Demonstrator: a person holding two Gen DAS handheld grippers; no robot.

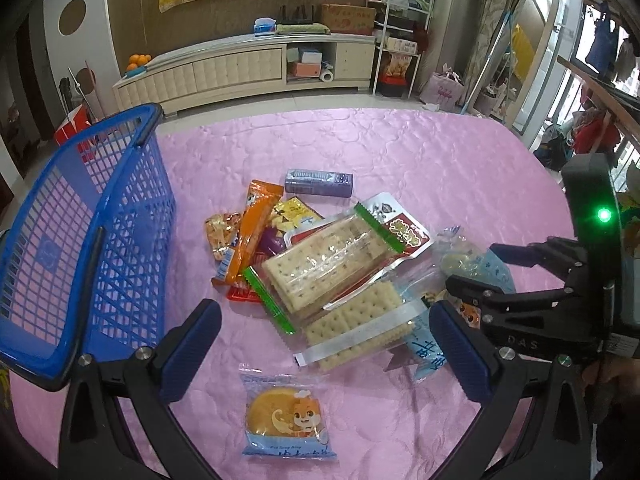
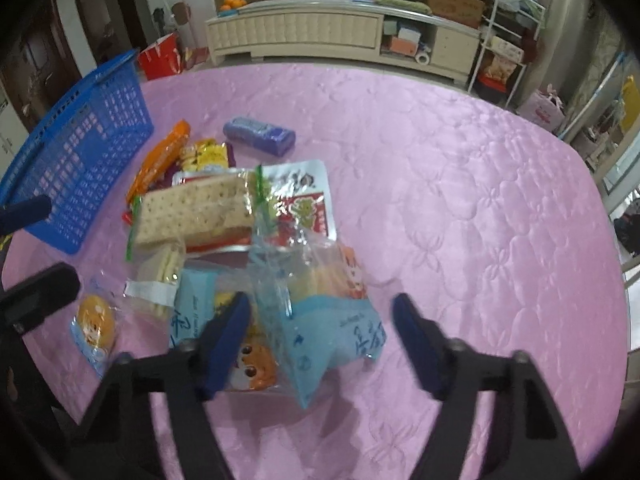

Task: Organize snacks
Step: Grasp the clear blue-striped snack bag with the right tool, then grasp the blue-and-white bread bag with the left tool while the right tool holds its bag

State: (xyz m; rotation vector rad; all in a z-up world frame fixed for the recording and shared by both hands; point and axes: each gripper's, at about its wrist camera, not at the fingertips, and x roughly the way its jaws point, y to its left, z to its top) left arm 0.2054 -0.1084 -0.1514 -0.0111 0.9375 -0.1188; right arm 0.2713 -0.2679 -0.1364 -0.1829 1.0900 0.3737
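A pile of snacks lies on the pink tablecloth: cracker packs (image 1: 324, 264) (image 2: 192, 208), an orange stick pack (image 1: 252, 228), a purple gum box (image 1: 318, 182) (image 2: 258, 132), and light blue cake bags (image 2: 332, 320). A small cake pack (image 1: 286, 420) (image 2: 94, 324) lies apart, nearest the left gripper. A blue mesh basket (image 1: 80, 240) (image 2: 80, 152) stands at the left. My left gripper (image 1: 324, 348) is open above the near crackers and cake pack. My right gripper (image 2: 322, 336) is open, straddling a blue cake bag; it also shows in the left wrist view (image 1: 480, 276).
The pink quilted cloth (image 2: 460, 200) covers the table to its rounded far and right edges. Beyond it are a cream TV cabinet (image 1: 240, 68), a white shelf rack (image 1: 400, 40) and a red bag (image 2: 160, 56) on the floor.
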